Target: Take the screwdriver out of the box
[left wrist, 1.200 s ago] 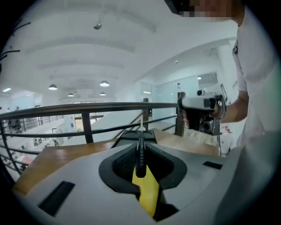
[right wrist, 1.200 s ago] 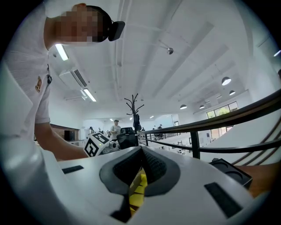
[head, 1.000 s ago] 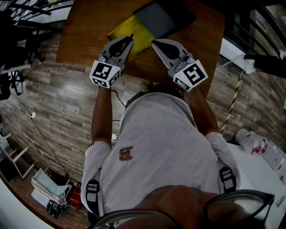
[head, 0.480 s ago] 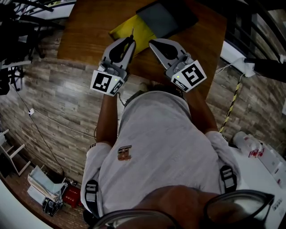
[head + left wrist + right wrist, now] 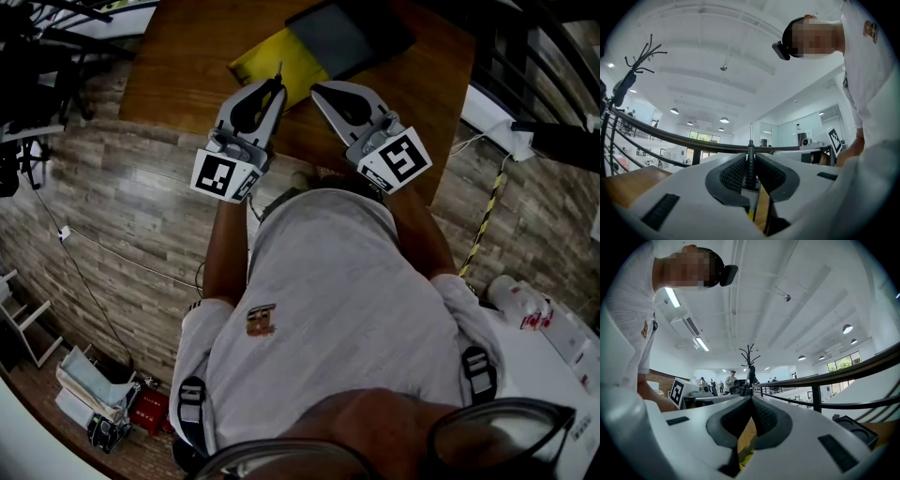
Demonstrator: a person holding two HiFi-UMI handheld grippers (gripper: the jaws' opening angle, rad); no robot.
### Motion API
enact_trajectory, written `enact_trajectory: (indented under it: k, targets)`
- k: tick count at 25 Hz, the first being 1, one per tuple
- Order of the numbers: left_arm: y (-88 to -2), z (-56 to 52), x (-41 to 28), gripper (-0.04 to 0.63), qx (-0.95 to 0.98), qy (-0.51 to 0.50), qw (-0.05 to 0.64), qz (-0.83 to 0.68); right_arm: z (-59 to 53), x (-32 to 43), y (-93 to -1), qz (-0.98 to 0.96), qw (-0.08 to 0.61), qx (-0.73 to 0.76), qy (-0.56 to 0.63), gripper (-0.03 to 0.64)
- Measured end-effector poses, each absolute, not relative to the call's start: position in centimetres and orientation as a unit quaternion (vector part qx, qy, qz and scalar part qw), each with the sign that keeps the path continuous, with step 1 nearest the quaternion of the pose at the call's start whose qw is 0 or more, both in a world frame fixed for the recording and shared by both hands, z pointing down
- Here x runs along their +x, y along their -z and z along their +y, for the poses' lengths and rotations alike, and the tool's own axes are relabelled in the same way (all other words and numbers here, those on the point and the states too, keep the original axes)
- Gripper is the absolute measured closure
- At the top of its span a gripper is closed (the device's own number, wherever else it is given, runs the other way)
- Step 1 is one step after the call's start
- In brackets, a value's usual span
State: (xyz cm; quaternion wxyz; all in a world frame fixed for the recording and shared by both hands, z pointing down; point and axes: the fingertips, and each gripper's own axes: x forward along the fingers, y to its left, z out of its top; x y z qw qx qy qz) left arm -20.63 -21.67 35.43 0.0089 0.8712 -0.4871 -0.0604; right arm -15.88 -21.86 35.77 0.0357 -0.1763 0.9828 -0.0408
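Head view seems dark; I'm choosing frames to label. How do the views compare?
Head view: underexposed, brown wooden table murky, edges curved. Left gripper view: bright, fisheye, thin black screwdriver sharp. Right gripper view: bright, fisheye, ceiling strip lamp blown out.

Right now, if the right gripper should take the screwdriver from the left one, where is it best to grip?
Probably grip the screwdriver by its bare thin shaft, which sticks out past the left gripper, whose pads clamp the dark part. Come from the right, across the shaft; the shut right gripper must open first.
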Motion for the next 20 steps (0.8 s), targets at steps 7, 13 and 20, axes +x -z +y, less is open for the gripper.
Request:
enact_trajectory:
  k: [7, 13, 20]
  targets:
    - [-35.45, -21.24, -20.07, 0.52, 0.873, 0.061, 0.003, -0.484, -21.36, -15.48, -35.98, 0.983, 0.035, -0.178, 0.04, 0.584]
    - [-35.4, -21.18, -19.77, 0.52, 0.873, 0.063, 0.002, -0.484, -21.3, -15.07, -35.92, 0.982, 0.036, -0.18, 0.038, 0.584]
    - [-35.24, -21.67, -20.27, 0.52, 0.872, 0.063, 0.002, -0.486, -21.81, -15.65, -35.78, 0.983, 0.036, -0.178, 0.038, 0.584]
